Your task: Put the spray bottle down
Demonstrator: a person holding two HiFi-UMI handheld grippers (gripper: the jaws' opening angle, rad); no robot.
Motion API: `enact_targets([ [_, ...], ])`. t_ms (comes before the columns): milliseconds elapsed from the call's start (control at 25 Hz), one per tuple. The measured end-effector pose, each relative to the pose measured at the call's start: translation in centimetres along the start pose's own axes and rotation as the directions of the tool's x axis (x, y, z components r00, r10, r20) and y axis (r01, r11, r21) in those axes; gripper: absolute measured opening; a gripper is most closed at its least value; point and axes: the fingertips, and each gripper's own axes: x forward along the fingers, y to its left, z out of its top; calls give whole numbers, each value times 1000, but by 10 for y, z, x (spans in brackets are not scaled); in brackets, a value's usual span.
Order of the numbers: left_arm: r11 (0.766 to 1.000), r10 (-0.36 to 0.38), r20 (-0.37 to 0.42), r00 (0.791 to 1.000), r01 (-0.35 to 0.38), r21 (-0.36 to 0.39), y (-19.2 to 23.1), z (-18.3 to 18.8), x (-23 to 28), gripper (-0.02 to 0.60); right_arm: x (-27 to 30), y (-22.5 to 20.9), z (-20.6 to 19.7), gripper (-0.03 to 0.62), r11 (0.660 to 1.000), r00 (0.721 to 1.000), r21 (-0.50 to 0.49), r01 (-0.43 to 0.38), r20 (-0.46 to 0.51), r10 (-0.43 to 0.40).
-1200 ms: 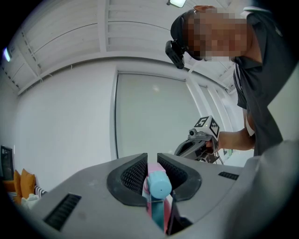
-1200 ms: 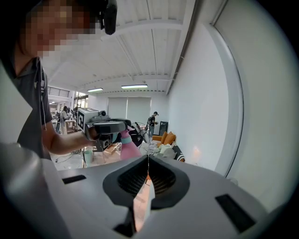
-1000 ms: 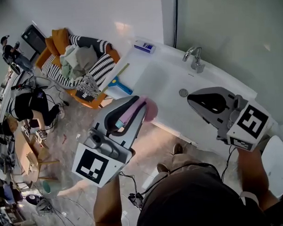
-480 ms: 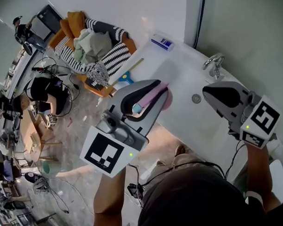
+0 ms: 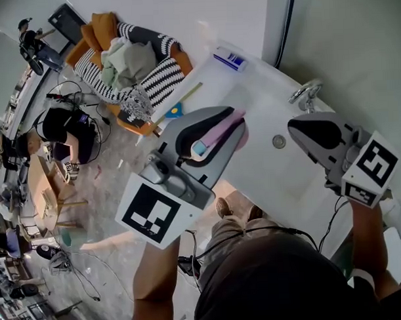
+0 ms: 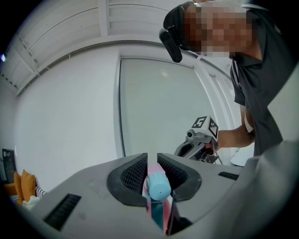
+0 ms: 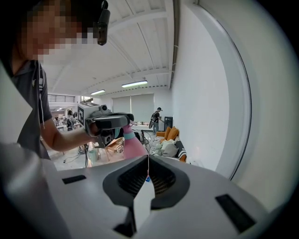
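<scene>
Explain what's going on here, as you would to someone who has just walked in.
A person stands at a white bathtub with a gripper in each hand. The left gripper is shut on a pink spray bottle, held up in the air at the tub's edge and not yet put down. The right gripper is shut with nothing in it, raised over the tub near the tap.

Glossy bathtub, shiny metal tap, smooth plastic spray bottle.
</scene>
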Motion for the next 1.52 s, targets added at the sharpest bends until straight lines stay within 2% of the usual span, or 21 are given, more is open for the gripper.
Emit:
enact_targets([
  [560,996,-91,66,994,92,-8,77,-11,-1,66,61,-17,11,9,994,993,35,107,-55,-105],
  [800,992,-113,92,989,117,-40,125,-12,1,66,100,-29,21,9,992,988,40,119,-107,-114],
  [920,992,-111,99,989,117,-54,135,-23,7,65,111,-36,13,9,993,987,41,115,-117,-110],
  [1160,991,-102,67,993,107,-77,139,-37,14,64,119,-40,7,9,993,990,64,102,-105,-95],
  [1320,991,-93,33,995,96,-97,147,-53,38,64,128,-64,-1,9,994,995,88,68,-72,-62],
  [1520,994,-74,-14,997,73,-84,151,-63,64,64,126,-93,-2,9,994,999,92,51,-23,-49],
])
